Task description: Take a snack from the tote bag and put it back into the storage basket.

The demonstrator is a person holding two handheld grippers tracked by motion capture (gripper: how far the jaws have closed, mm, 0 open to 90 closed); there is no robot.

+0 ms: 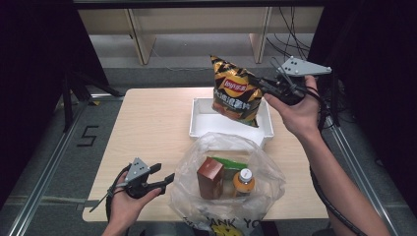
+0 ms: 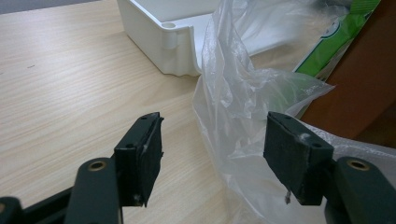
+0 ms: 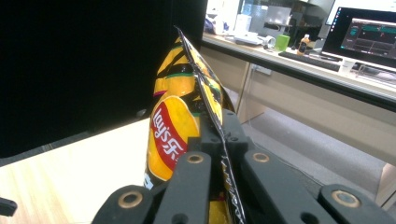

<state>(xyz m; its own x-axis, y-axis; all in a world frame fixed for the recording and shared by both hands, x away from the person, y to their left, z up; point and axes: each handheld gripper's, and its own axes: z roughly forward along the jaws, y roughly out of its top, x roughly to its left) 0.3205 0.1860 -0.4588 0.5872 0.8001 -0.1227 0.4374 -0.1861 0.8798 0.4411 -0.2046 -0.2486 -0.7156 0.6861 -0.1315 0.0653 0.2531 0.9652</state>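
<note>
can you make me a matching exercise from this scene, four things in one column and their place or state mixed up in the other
Things:
1. chip bag
2. white tray
3. brown carton
4. left gripper

Places or states:
A. standing inside the clear plastic bag
B. open, jaws apart beside the plastic bag
C. held up above the tray, pinched at its edge by the right gripper
D. resting on the table beyond the plastic bag

Pairs: 1-C, 2-D, 3-A, 4-B
</note>
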